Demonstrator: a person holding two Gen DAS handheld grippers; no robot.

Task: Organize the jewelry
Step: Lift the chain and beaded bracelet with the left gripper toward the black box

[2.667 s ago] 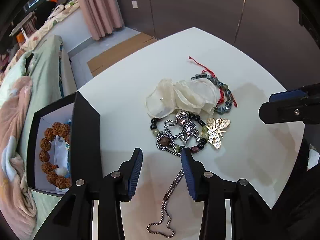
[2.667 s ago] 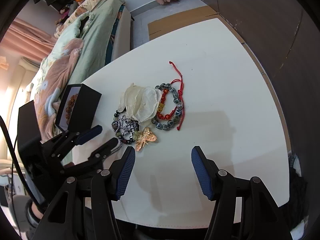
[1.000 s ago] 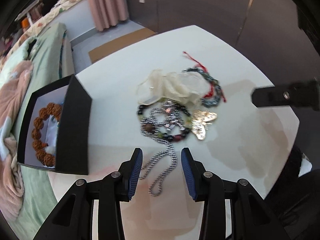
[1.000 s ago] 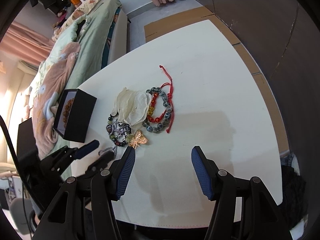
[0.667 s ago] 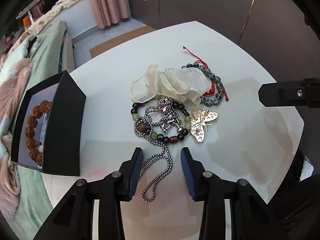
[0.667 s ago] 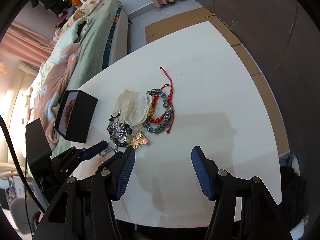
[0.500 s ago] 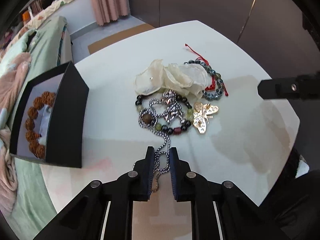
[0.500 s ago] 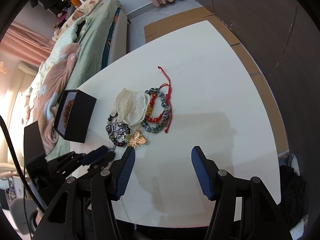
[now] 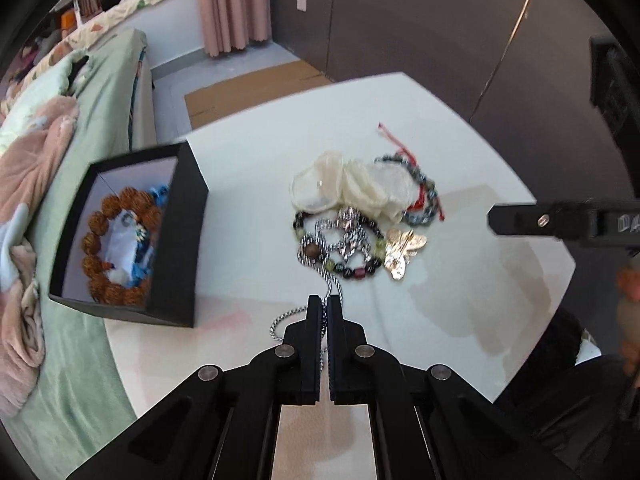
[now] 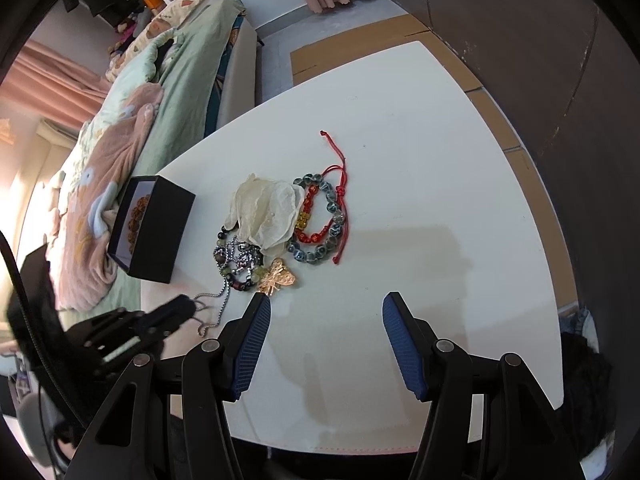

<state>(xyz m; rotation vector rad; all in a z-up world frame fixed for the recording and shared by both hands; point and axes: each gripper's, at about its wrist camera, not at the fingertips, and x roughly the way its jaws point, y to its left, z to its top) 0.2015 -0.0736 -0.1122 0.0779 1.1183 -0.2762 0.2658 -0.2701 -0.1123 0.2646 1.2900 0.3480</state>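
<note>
A silver chain necklace (image 9: 333, 286) trails from the jewelry pile on the white table (image 10: 420, 152) toward me. My left gripper (image 9: 325, 301) is shut on the chain's near part, and a loop (image 9: 280, 322) hangs out to its left. The pile holds a cream fabric flower (image 9: 348, 188), a dark beaded bracelet (image 9: 354, 273), a gold butterfly brooch (image 9: 402, 249) and a grey-blue bead bracelet with red cord (image 10: 320, 216). My right gripper (image 10: 326, 308) hovers open over bare table, right of the pile, holding nothing.
An open black box (image 9: 178, 240) with a brown bead bracelet (image 9: 102, 236) inside stands at the table's left edge. A bed with green and pink covers (image 10: 120, 140) lies beyond that edge. The table's near rim (image 10: 360, 446) is close below the right gripper.
The left jaws have closed on the chain and the left gripper has risen a little, drawing the chain taut from the pile. The right gripper has kept still.
</note>
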